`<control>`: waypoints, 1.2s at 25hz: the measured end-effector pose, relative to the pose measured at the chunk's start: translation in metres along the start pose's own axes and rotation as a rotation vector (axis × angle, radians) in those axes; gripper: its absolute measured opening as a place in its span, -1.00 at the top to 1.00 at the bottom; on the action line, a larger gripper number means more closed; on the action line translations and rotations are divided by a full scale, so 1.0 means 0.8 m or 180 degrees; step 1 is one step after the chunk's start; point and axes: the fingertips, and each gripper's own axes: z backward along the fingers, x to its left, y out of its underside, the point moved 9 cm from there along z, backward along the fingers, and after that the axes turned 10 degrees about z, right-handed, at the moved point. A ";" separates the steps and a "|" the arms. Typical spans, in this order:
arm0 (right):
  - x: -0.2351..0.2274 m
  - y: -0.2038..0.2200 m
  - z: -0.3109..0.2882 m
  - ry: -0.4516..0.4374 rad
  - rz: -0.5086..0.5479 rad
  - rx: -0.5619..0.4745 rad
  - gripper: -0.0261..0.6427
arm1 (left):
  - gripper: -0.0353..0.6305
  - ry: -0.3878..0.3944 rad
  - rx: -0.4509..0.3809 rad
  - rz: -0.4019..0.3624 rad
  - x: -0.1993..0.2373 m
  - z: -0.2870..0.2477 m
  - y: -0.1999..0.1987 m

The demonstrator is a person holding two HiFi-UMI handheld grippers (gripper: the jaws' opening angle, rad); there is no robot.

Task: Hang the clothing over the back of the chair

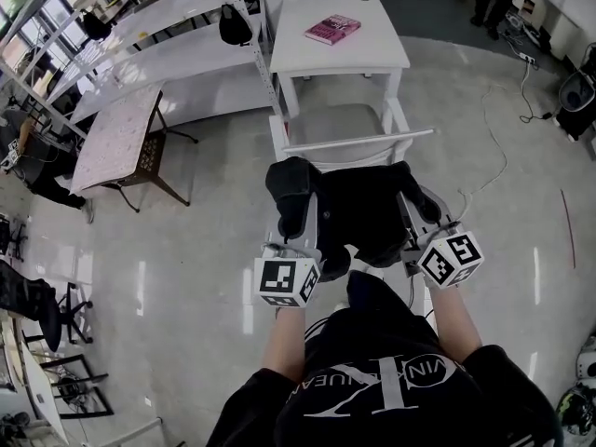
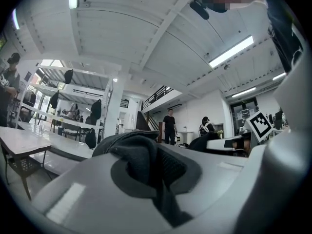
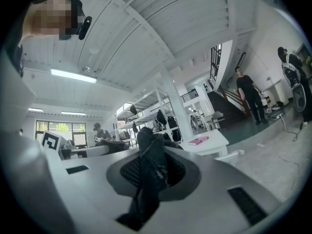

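Observation:
In the head view I hold a black garment (image 1: 358, 214) bunched up in the air between both grippers, just in front of a white chair (image 1: 340, 124) whose back rail (image 1: 358, 142) lies right beyond the cloth. My left gripper (image 1: 296, 220) is shut on the garment's left part, which drapes over its jaws. My right gripper (image 1: 416, 210) is shut on the right part. In the left gripper view the left gripper (image 2: 158, 182) pinches a dark fold of the garment (image 2: 141, 157). In the right gripper view the right gripper (image 3: 148, 186) clamps a strip of the garment (image 3: 152, 165).
A white table (image 1: 372, 54) with a pink book (image 1: 332, 29) stands behind the chair. White shelving (image 1: 177, 54) runs along the back left, with a speckled table (image 1: 116, 138) beside it. A cable (image 1: 503, 156) trails on the floor at right. People stand far off.

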 end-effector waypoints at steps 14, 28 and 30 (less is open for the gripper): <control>-0.039 -0.101 -0.085 -0.0493 0.0257 -0.0414 0.76 | 0.82 0.0471 -0.0350 -0.0089 -0.001 -0.080 -0.098; -0.116 -0.218 -0.226 -0.0618 0.0333 -0.0873 0.76 | 0.82 0.0565 -0.0965 -0.0212 0.058 -0.225 -0.229; -0.114 -0.218 -0.224 -0.0525 0.0384 -0.0833 0.76 | 0.82 0.0521 -0.0920 -0.0179 0.059 -0.227 -0.227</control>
